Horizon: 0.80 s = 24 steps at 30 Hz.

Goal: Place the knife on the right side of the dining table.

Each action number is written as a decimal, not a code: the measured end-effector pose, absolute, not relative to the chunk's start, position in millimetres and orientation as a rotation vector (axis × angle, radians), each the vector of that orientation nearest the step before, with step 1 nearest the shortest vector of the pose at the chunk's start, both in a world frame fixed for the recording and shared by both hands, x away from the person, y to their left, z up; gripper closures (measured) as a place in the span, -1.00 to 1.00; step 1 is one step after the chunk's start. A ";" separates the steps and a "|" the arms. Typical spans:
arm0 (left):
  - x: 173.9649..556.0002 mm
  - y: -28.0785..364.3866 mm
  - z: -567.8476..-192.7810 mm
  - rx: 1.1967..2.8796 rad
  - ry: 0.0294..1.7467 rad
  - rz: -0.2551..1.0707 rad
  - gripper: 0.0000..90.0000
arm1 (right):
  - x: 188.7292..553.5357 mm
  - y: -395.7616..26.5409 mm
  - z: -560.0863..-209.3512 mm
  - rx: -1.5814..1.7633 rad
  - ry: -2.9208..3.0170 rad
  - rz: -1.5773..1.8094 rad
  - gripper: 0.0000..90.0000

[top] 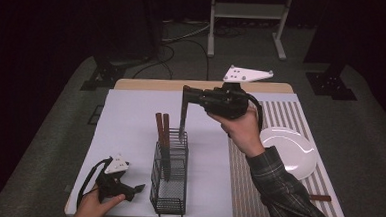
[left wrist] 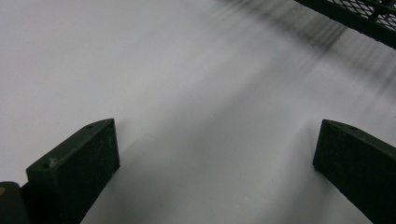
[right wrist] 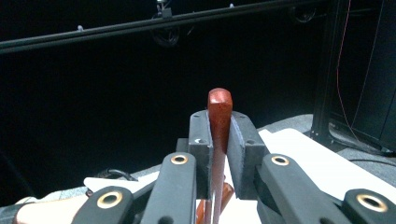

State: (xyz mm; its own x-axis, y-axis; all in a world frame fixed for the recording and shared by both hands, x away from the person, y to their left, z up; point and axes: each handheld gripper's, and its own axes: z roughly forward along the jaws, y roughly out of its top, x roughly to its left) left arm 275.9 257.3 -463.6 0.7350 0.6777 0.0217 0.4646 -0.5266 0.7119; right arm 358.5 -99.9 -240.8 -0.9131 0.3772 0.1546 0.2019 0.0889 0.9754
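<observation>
Right tool (right wrist: 219, 154): we clamp the red-handled utensil (right wrist: 219, 109); keep it vertical over the wire caddy (top: 169, 180), frame centre.
Left tool (left wrist: 215, 158): wide, holding nothing.

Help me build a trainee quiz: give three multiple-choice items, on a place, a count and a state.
1. Where does the white plate lie? A on the striped mat; B in the basket; C on the floor.
2. How many brown handles stand in the black mesh basket? A none; B two; C five.
3. The right gripper has its jaws: A open and empty; B shut on a red-brown handle; C shut on the plate.
1 A, it rests on the mat. 2 B, two rise above the rim. 3 B, the pads clamp the handle.
</observation>
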 end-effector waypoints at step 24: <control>276.0 257.4 -463.5 2.226 0.855 0.387 -1.00 | 359.2 -132.0 -217.5 0.612 2.103 1.922 0.77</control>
